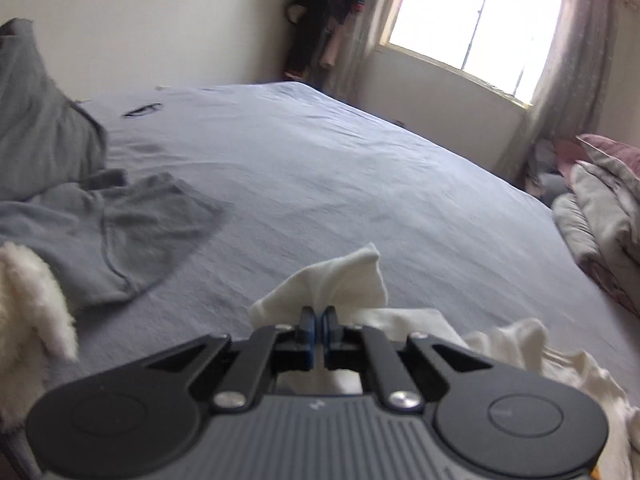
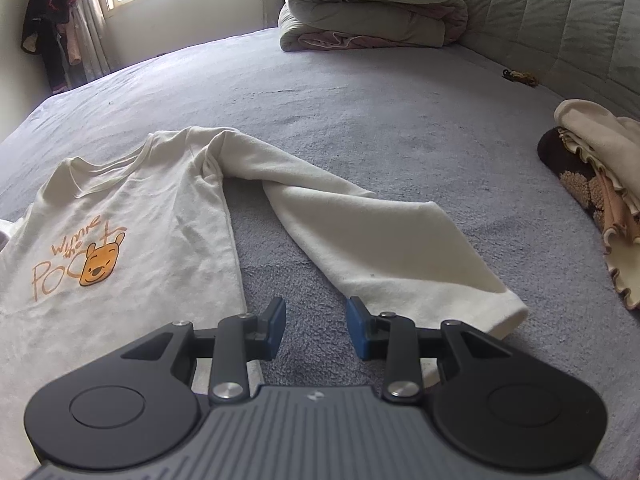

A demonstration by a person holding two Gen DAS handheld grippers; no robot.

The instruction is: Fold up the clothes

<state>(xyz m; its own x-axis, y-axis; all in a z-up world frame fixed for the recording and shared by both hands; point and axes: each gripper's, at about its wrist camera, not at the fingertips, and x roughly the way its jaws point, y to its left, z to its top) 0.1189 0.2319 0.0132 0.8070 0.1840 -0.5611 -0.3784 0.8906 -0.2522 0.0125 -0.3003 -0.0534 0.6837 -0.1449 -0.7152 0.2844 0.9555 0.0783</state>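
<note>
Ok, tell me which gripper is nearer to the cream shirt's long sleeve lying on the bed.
Right. The right gripper hangs open just in front of the sleeve, its cuff beside one finger. The left gripper is shut on another part of cream fabric; that sleeve is outside its view.

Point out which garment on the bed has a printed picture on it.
The cream long-sleeved shirt lying flat, with an orange bear face and lettering on its chest. The folded beige frilled garment at right shows no print.

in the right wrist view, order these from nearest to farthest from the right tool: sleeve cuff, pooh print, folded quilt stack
From the right tool:
1. sleeve cuff, just right of it
2. pooh print, to the left
3. folded quilt stack, far across the bed by the headboard
</note>
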